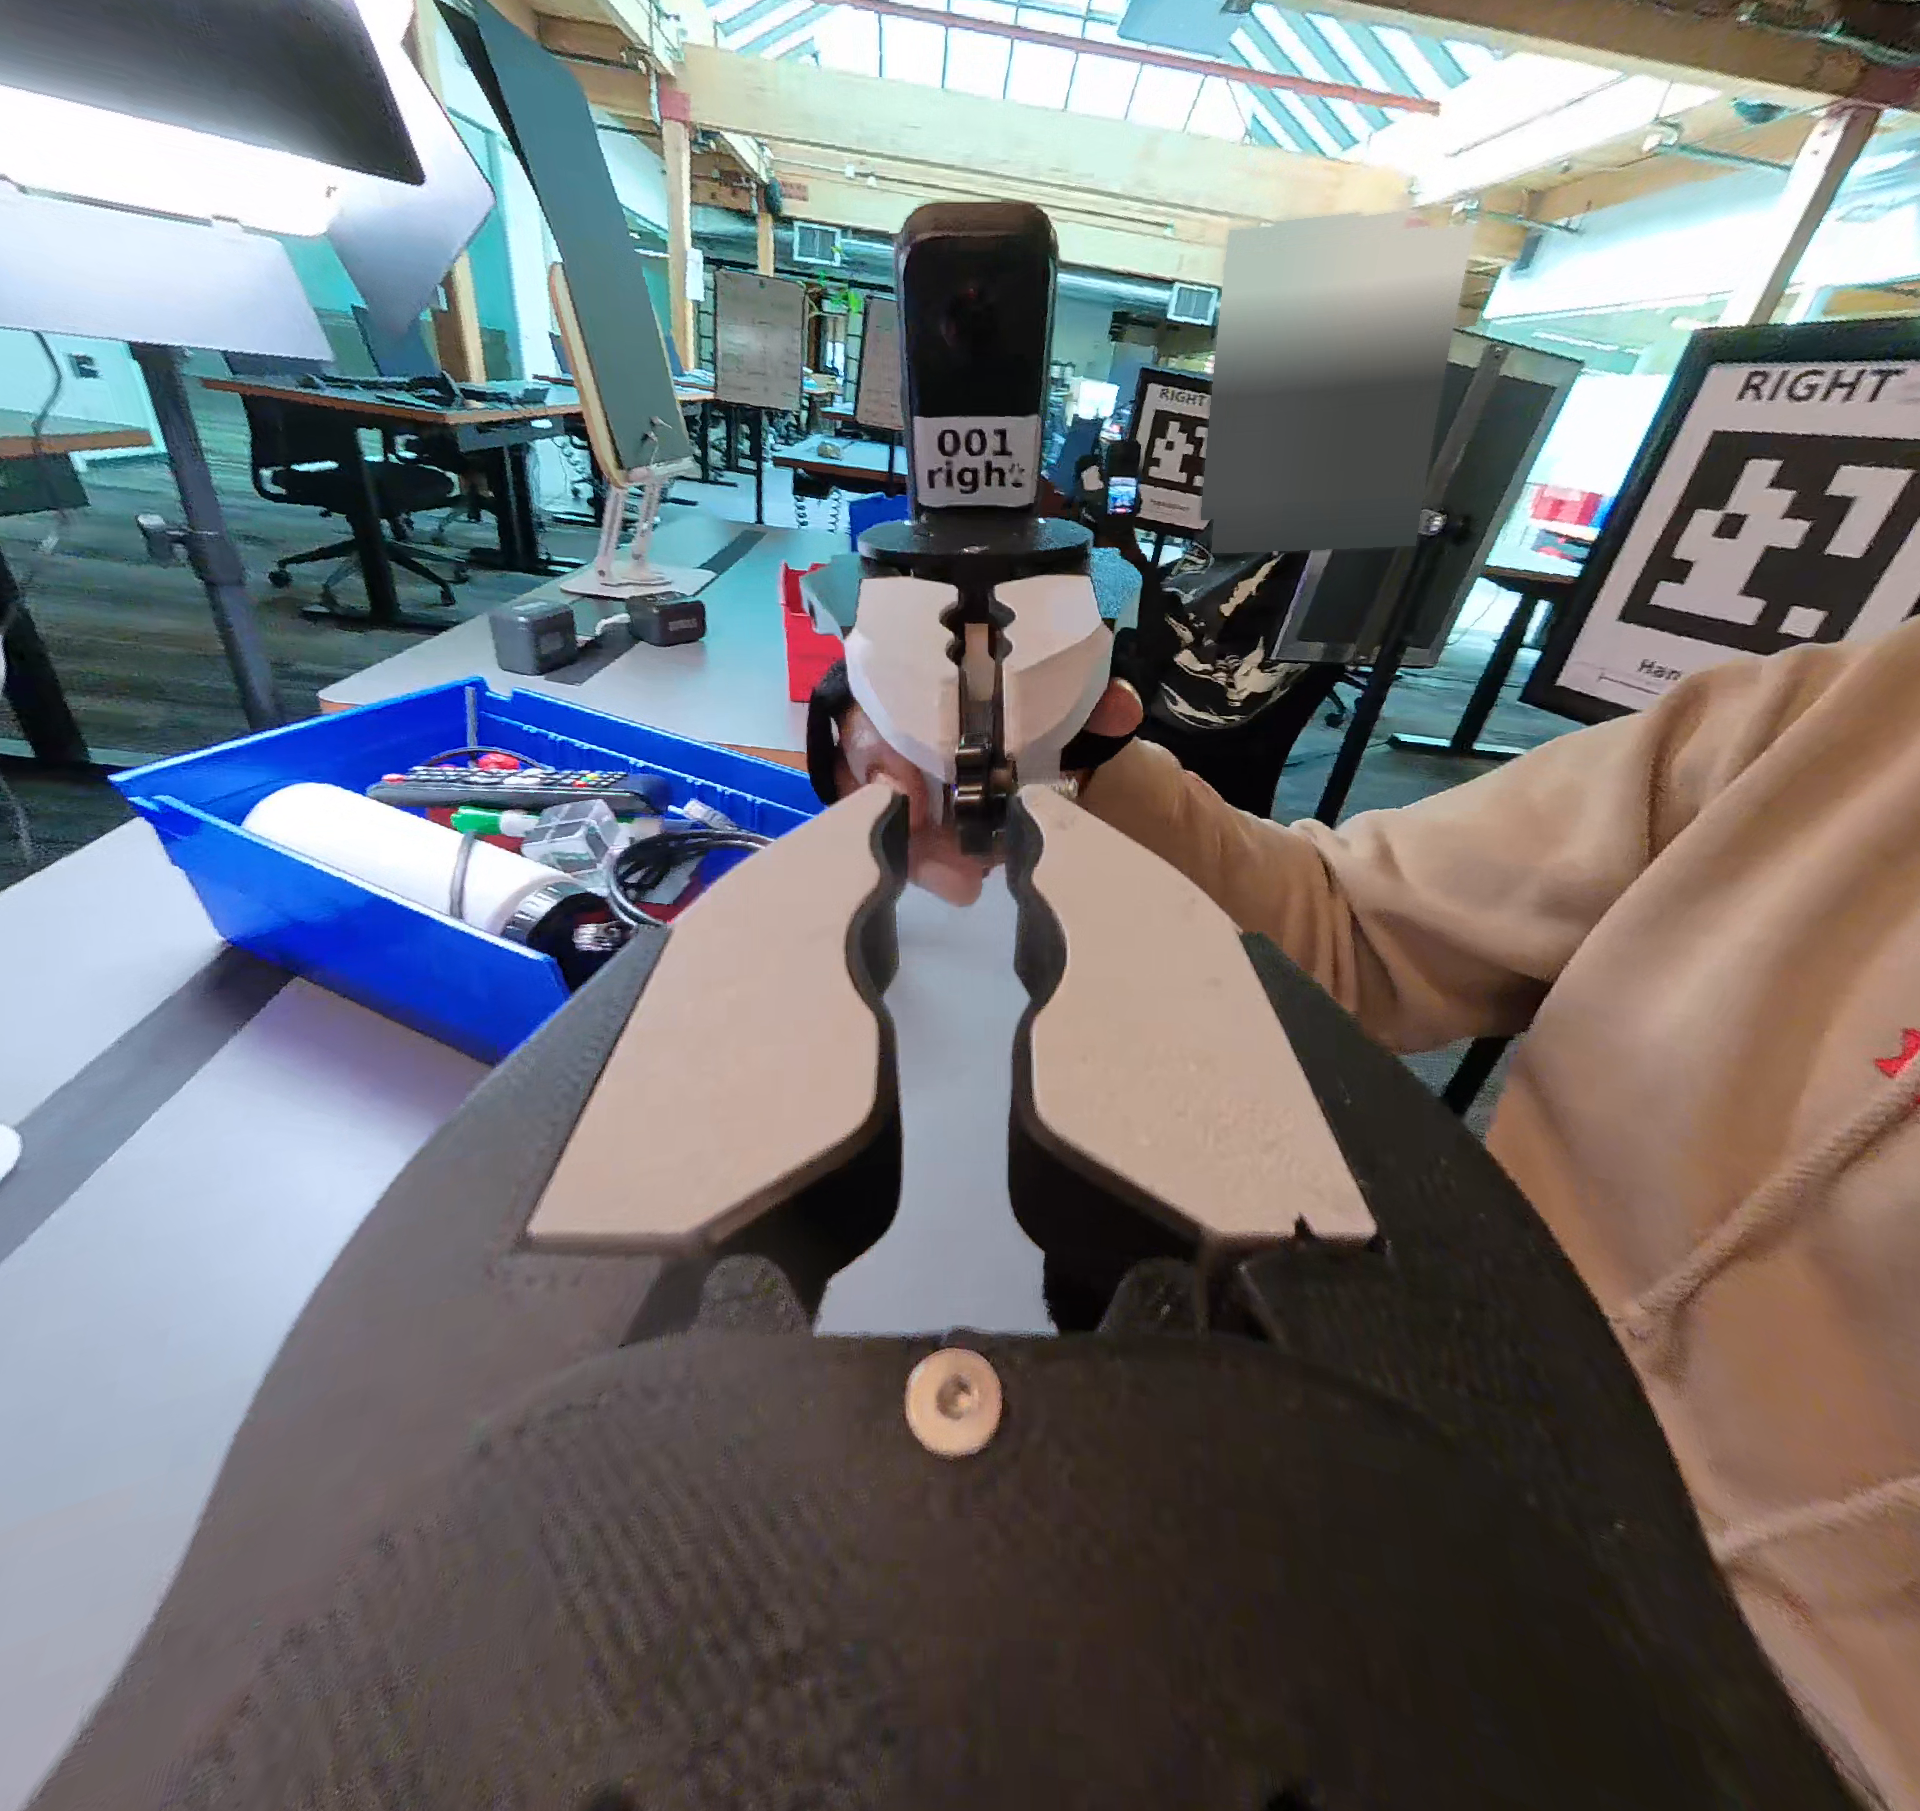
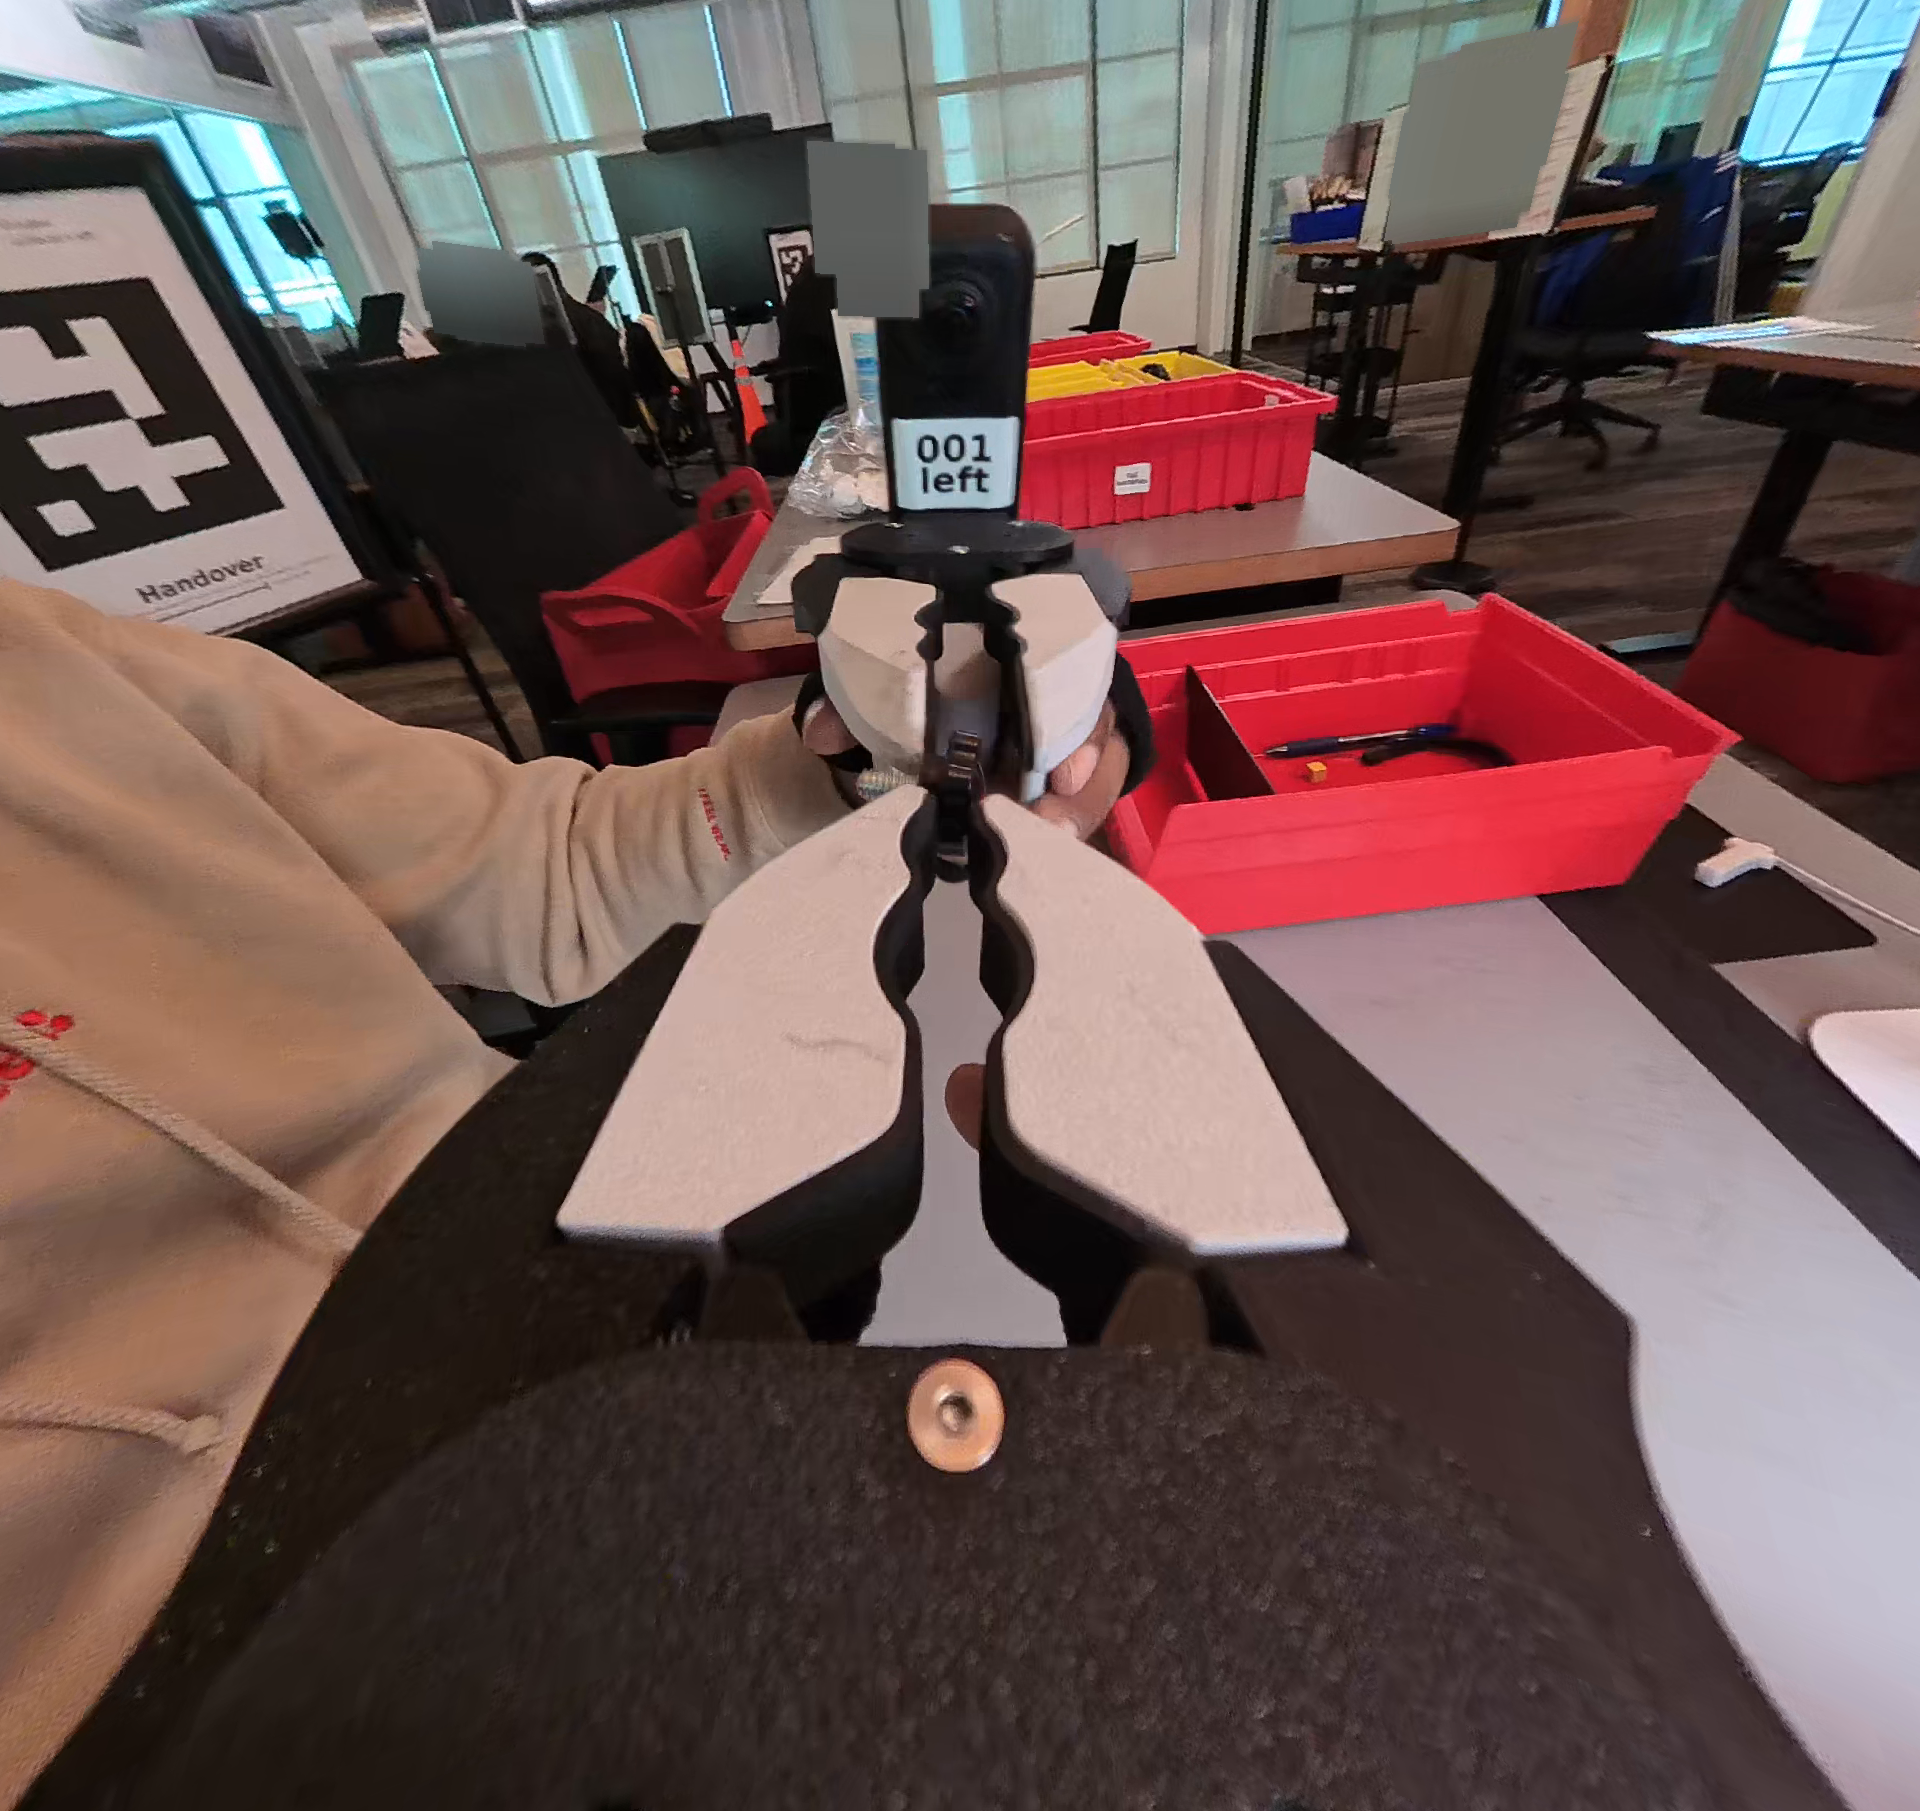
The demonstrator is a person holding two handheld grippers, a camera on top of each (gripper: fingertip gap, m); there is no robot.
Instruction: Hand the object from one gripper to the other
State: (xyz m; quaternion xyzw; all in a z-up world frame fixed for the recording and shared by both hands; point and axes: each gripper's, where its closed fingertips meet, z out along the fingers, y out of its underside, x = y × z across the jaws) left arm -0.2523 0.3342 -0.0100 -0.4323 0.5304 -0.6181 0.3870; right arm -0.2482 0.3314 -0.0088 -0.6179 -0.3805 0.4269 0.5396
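Note:
The two grippers face each other tip to tip above the grey table (image 1: 156,1190). A small black toothed object (image 1: 977,790) sits between the fingertips; it also shows in the right wrist view (image 2: 951,774). My right gripper (image 2: 951,816) is shut on it, with the jaws nearly together. In the left wrist view the right gripper (image 1: 977,722) holds the object at its tips. My left gripper (image 1: 961,816) is open, with its tips on either side of the object and a gap showing. In the right wrist view the left gripper (image 2: 966,712) also stands apart.
A blue bin (image 1: 343,930) with a white bottle, a remote and other items stands at the left. A red bin (image 2: 1403,857) with a pen and small parts stands at the right. A beige sleeve (image 1: 1558,878) reaches in. Marker boards stand behind. Left and right tips are no more than a few centimetres apart.

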